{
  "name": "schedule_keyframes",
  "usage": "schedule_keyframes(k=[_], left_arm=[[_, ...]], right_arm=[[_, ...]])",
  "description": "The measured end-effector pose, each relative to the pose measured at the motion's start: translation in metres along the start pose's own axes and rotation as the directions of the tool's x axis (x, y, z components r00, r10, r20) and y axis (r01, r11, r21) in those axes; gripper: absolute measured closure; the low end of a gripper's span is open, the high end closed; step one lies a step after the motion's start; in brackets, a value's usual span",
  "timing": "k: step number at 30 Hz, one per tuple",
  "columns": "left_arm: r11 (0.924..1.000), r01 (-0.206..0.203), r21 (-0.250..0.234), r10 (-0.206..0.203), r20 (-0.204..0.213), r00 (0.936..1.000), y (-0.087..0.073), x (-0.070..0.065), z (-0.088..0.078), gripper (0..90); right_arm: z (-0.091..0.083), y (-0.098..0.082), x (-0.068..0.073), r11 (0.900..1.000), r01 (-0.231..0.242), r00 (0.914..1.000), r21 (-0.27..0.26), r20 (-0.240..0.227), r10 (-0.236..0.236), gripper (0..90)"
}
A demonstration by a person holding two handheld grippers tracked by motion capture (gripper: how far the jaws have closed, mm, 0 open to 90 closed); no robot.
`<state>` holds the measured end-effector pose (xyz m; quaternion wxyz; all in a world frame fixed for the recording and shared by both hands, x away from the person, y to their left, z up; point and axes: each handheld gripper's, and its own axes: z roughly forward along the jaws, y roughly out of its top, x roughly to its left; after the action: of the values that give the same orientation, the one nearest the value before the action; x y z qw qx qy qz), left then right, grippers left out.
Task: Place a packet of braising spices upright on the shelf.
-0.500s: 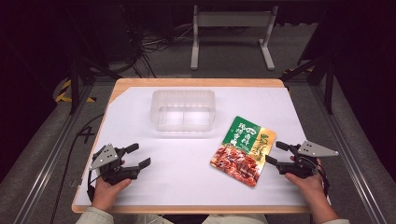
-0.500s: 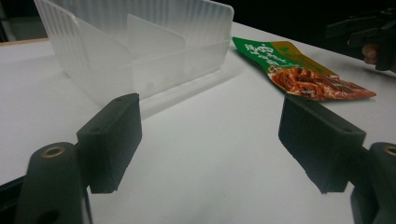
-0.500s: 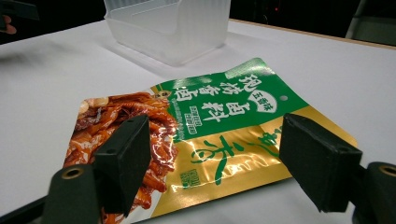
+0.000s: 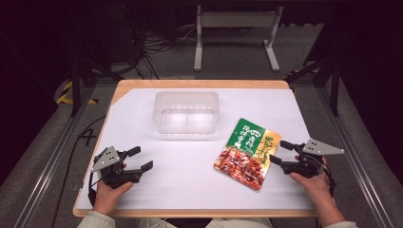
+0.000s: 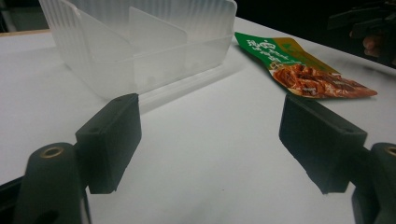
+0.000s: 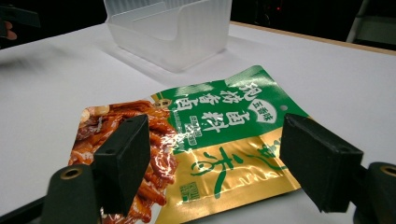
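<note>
Right gripper (image 4: 279, 153) stood wide, empty, just beside the snack pouch (image 4: 246, 153) lying flat near the bench's right edge. Left gripper (image 4: 140, 158) waited wide near the front-left corner. Nothing was grasped yet; the clear divided container (image 4: 186, 112) held nothing.

We see a bright white table sheet (image 4: 190, 180) under top light, dark all around; the shiny green-and-gold snack pouch (image 6: 219, 135) glares.

A wooden table (image 4: 142, 84) carries a white sheet (image 4: 190, 166); on it lie a clear divided plastic container (image 4: 186, 112) and a green-and-gold snack pouch (image 4: 247, 152), apart
</note>
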<state>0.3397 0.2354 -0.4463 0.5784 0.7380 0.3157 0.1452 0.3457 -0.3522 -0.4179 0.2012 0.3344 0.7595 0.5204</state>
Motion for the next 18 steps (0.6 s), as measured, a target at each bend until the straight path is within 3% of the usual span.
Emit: schedule_keyframes(k=[14,18], left_arm=[[0.9997,0.019,0.018,-0.019,-0.013,0.9997,0.0,0.0,0.001,18.5],[0.9995,0.015,0.026,-0.015,-0.017,0.9998,0.001,0.0,0.001,17.9]], right_arm=[[0.016,0.02,-0.029,0.998,-0.063,0.9975,0.018,0.035,0.062,28.4],[0.022,0.025,-0.035,0.998,-0.059,0.9976,0.027,0.038,0.058,29.8]])
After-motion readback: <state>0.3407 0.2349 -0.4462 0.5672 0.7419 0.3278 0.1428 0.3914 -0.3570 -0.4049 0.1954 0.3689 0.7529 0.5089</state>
